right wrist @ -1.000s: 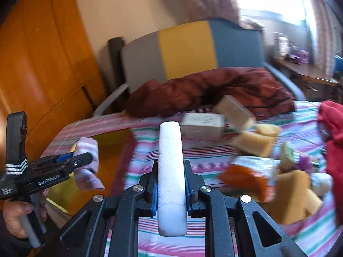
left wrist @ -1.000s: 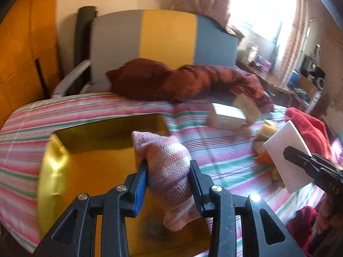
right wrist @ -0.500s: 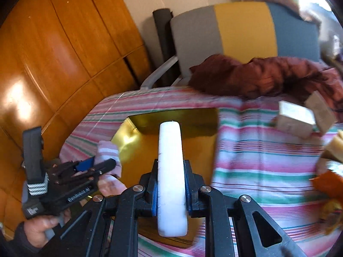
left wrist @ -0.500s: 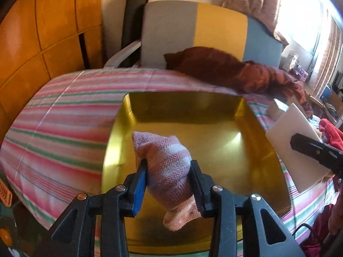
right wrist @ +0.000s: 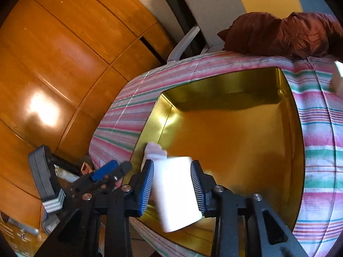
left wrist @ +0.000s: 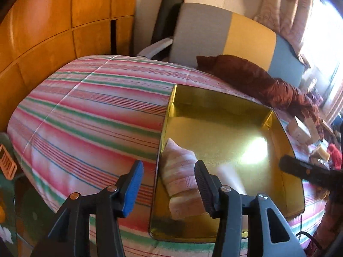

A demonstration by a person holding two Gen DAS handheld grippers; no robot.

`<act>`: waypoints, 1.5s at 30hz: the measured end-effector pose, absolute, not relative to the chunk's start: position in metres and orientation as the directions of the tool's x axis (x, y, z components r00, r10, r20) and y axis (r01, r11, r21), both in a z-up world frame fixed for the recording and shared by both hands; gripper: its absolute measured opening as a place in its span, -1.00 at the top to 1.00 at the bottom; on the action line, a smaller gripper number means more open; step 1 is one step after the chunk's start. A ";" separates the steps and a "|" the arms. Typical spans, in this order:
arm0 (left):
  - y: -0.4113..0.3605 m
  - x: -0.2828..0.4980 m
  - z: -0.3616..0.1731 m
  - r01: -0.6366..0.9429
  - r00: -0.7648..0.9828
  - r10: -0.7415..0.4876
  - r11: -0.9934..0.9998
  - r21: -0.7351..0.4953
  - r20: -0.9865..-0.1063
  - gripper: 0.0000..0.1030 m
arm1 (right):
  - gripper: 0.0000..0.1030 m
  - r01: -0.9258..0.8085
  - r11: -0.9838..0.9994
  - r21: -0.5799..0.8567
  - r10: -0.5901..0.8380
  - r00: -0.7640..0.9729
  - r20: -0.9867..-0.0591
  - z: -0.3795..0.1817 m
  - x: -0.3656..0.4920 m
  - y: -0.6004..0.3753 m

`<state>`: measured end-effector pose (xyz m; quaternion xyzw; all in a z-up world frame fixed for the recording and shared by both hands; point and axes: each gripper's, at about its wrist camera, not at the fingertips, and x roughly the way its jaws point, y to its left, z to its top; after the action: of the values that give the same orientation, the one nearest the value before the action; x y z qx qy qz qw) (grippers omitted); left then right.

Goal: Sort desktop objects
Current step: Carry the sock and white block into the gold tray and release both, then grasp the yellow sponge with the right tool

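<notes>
Both grippers over the gold tray, jaws opening, items let go

The left gripper (left wrist: pixel 169 180) hangs over the near left corner of the tray (left wrist: pixel 216 105); its jaws are opening, the blue pad clear of the pink sock (left wrist: pixel 182 180), which lies between them against the tray's left wall, the black pad just beside it or touching, I cannot tell which. The right gripper (right wrist: pixel 172 184) stands over the same end of the tray, jaws opening, with the blurred white block (right wrist: pixel 174 192) between the pads and no firm press visible on either side. The sock shows just beyond the block in the right wrist view. The tray sits on a striped cloth (left wrist: pixel 96 111) covering the table; a brown cloth (left wrist: pixel 246 77) lies at the far edge, before a chair (left wrist: pixel 214 32)
</notes>
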<state>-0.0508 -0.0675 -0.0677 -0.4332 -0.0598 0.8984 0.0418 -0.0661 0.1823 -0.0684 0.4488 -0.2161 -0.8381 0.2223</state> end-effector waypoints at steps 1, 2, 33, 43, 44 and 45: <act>-0.068 -0.049 -0.066 -0.019 -0.624 0.133 -0.988 -0.156 -0.770 0.02 | 0.27 0.177 -0.813 0.554 -0.560 -0.498 -0.662 -0.069 -0.063 0.183; -0.068 -0.049 -0.065 -0.022 -0.626 0.142 -0.986 -0.165 -0.766 0.02 | 0.27 0.178 -0.820 0.544 -0.551 -0.502 -0.666 -0.069 -0.060 0.184; 0.098 -0.031 -0.036 -0.440 -0.495 0.456 -0.866 -0.239 -0.740 0.02 | -0.42 -0.383 -0.907 0.176 0.150 -0.683 -0.715 -0.037 0.079 0.422; 0.173 -0.027 -0.028 -0.566 -0.398 0.547 -0.778 -0.272 -0.736 -0.04 | -0.44 -0.555 -0.826 0.102 0.309 -0.597 -0.740 -0.051 0.097 0.510; 0.180 -0.027 -0.029 -0.577 -0.386 0.553 -0.769 -0.275 -0.738 -0.06 | -0.44 -0.556 -0.825 0.100 0.310 -0.593 -0.743 -0.055 0.095 0.514; 0.187 -0.027 -0.029 -0.587 -0.374 0.559 -0.760 -0.278 -0.740 -0.10 | -0.44 -0.557 -0.825 0.097 0.310 -0.589 -0.746 -0.058 0.093 0.517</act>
<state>-0.0270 0.1867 -0.0286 -0.4397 0.0155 0.8288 0.3457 0.0932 0.5165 -0.0582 0.3799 -0.1624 -0.8764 -0.2473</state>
